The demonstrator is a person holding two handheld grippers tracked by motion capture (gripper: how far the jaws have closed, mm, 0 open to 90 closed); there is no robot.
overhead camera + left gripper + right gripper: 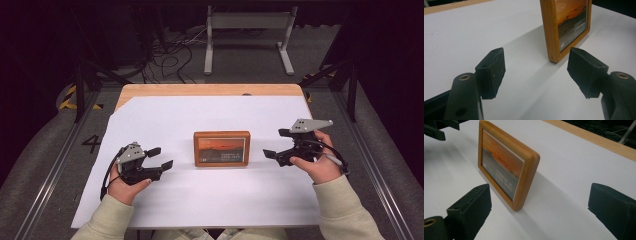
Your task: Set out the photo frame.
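Your left hand-held gripper [161, 157] rests low over the white sheet [165, 112] on the tabletop [150, 90], left of centre. Its jaws stand apart with nothing between them, and they point toward the picture frame [222, 148]. In the left gripper view, the frame's near corner [554, 57] lies ahead of the right-hand pad [584, 70], clear of it.

The picture frame stands at the centre of the sheet, between both grippers and touched by neither. It is a small rectangular frame of light orange-brown wood with rounded edges, set in landscape format. It holds a print of an orange sunset sky over dark ground, with small pale lettering in the lower part. In the right gripper view the picture frame [509, 167] stands on its long edge, leaning slightly back.

Your right hand-held gripper [276, 143] sits to the right of the frame. Its jaws are spread wide and empty, aimed at the frame's right end.
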